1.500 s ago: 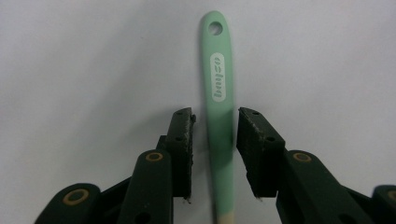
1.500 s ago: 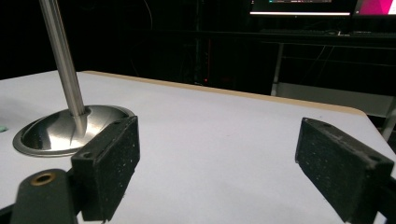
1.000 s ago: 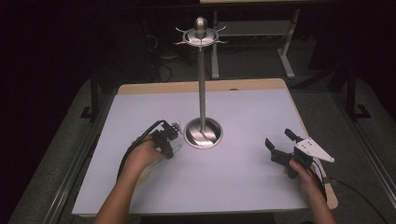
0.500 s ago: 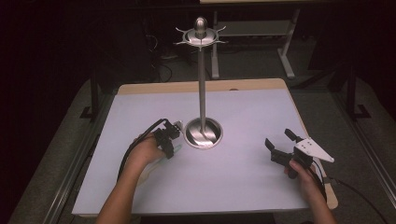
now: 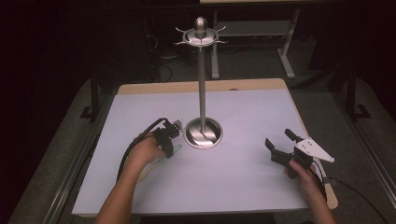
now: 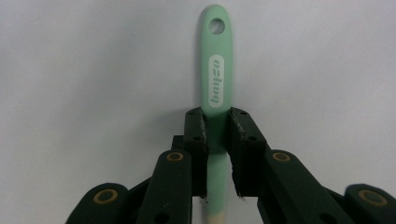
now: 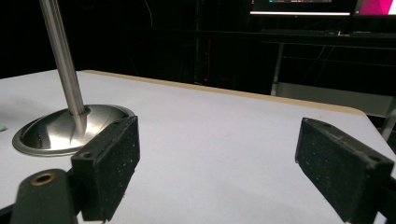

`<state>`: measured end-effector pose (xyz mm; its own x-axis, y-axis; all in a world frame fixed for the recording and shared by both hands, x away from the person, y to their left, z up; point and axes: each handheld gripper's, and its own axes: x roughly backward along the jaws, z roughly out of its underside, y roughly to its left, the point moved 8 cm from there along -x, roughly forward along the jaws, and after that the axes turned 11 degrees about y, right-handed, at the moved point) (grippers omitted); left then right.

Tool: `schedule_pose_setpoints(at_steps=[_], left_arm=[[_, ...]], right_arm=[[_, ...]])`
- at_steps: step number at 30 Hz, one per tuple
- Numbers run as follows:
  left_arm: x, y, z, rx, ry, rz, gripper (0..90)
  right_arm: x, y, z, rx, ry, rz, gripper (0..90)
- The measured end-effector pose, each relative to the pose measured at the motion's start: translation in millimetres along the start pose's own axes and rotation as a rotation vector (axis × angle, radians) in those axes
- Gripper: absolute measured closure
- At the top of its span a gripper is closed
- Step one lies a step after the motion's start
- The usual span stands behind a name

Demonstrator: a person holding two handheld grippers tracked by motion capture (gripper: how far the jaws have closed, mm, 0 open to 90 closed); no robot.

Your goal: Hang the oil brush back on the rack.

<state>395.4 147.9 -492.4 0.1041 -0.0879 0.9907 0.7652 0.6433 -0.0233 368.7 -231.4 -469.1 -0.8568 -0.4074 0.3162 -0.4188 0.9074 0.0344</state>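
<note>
Green handle [image 6: 216, 88] lies flat on the white counter [image 5: 233, 116], caught between the jaws of the left gripper [image 6: 215, 154]. Those jaws have just been closing and now press on the handle at both sides, a little below its printed white logo; the end with the round hanging hole points away from the gripper, and at the bottom edge of the left gripper view the green gives way to a pale cream part. In the high view the left gripper [image 5: 169, 139] sits low on the counter in the person's left hand [image 5: 145, 150], just beside the round base of the steel stand [image 5: 202, 131], whose thin pole rises to a hooked crown. The right gripper [image 5: 279, 143] hovers well apart, near the counter's right edge, held in the right hand [image 5: 303, 173]; its jaws stand wide apart with nothing between them, facing the stand's base.
</note>
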Motion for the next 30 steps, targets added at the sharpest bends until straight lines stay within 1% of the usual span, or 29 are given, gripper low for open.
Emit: schedule_pose_setpoints(at_steps=[2, 3, 4, 5, 6, 7, 8, 9, 10, 11, 12, 13, 14, 15, 16, 17, 18, 19, 20, 21, 22, 23, 24, 25, 27, 28, 29, 30], left_arm=[[0.2, 0.8, 0.7, -0.005, -0.005, 0.006, 78.5], [0.5, 1.9, 1.7, -0.007, -0.019, 0.022, 78.6], [0.7, 2.1, 2.0, -0.006, -0.026, 0.025, 78.6], [0.4, 0.9, 2.4, 0.004, -0.033, 0.035, 78.6], [1.0, 1.9, 2.7, -0.008, -0.038, 0.029, 78.6], [1.3, 2.5, 3.3, -0.014, -0.041, 0.033, 78.5], [1.6, 1.1, 3.7, -0.002, -0.052, 0.045, 78.6], [2.7, 2.6, 4.2, -0.013, -0.061, 0.041, 78.5], [4.0, 2.8, 5.3, -0.013, -0.067, 0.049, 78.6], [5.6, 4.1, 6.0, -0.007, -0.084, 0.051, 78.6], [5.6, 4.1, 6.0, -0.007, -0.084, 0.051, 78.5], [8.4, 4.6, 8.1, -0.004, -0.104, 0.070, 78.6], [10.5, 5.2, 9.3, -0.001, -0.118, 0.076, 78.5], [10.5, 5.2, 9.3, -0.001, -0.118, 0.076, 78.5], [14.5, 6.6, 11.1, -0.007, -0.159, 0.089, 78.5], [16.6, 6.9, 12.3, -0.015, -0.179, 0.099, 78.5], [18.3, 7.1, 13.6, -0.015, -0.201, 0.110, 78.5], [20.0, 8.1, 15.0, -0.015, -0.220, 0.113, 78.5], [20.0, 8.1, 15.0, -0.015, -0.220, 0.113, 78.4], [24.3, 10.1, 17.8, -0.019, -0.265, 0.128, 78.5], [24.3, 10.1, 17.8, -0.019, -0.265, 0.128, 78.4], [28.2, 11.7, 20.5, -0.007, -0.309, 0.148, 78.4], [28.2, 11.7, 20.5, -0.007, -0.309, 0.148, 78.4], [33.0, 14.1, 24.2, -0.017, -0.343, 0.156, 78.4], [38.0, 17.0, 28.0, -0.035, -0.374, 0.152, 78.4], [38.0, 17.0, 28.0, -0.035, -0.374, 0.152, 78.4], [43.8, 17.5, 30.1, -0.025, -0.423, 0.165, 78.4], [46.7, 18.5, 31.6, -0.034, -0.440, 0.163, 78.4]], right_arm=[[0.0, -0.1, -0.1, -0.001, -0.001, -0.001, 13.4], [0.0, -0.2, -0.1, -0.001, -0.001, -0.001, 13.3], [0.0, -0.2, -0.1, -0.002, -0.001, -0.001, 13.3], [0.0, -0.2, -0.1, -0.001, -0.001, -0.001, 13.3], [0.0, -0.1, -0.1, -0.002, -0.001, -0.002, 13.3], [0.0, -0.2, -0.1, -0.002, -0.002, -0.002, 13.4], [0.1, -0.2, -0.1, -0.003, -0.001, -0.003, 13.3], [0.1, 0.1, -0.1, -0.007, -0.002, -0.004, 13.3], [0.2, 0.1, -0.2, -0.007, -0.002, -0.004, 13.3], [0.2, 0.1, -0.1, -0.006, -0.002, -0.005, 13.3], [0.2, 0.1, -0.1, -0.006, -0.002, -0.005, 13.3], [0.1, -0.1, 0.0, -0.003, -0.001, -0.004, 13.3], [0.1, 0.1, -0.2, -0.006, -0.002, -0.004, 13.3], [0.1, 0.1, -0.2, -0.006, -0.002, -0.004, 13.3], [0.1, 0.1, -0.1, -0.005, -0.002, -0.003, 13.3], [0.1, -0.1, 0.0, -0.002, -0.001, -0.002, 13.3], [0.1, -0.2, -0.1, -0.001, -0.002, -0.002, 13.3], [0.0, -0.2, -0.1, -0.001, -0.002, -0.002, 13.3], [0.0, -0.2, -0.1, -0.001, -0.001, -0.002, 13.3], [0.0, -0.2, -0.1, -0.001, -0.002, -0.002, 13.3], [0.0, -0.2, -0.1, -0.001, -0.002, -0.002, 13.3], [0.0, -0.1, -0.1, -0.001, -0.001, -0.001, 13.3], [0.0, -0.1, -0.1, -0.001, -0.001, -0.001, 13.3], [0.0, 0.0, -0.1, -0.001, -0.001, -0.001, 13.3], [0.1, 0.0, -0.1, -0.001, -0.001, -0.002, 13.3], [0.2, 0.0, -0.1, 0.000, -0.002, -0.002, 13.3], [0.1, 0.0, -0.1, 0.000, -0.002, -0.002, 13.4], [0.1, -0.1, -0.1, 0.000, -0.002, -0.002, 13.3]])
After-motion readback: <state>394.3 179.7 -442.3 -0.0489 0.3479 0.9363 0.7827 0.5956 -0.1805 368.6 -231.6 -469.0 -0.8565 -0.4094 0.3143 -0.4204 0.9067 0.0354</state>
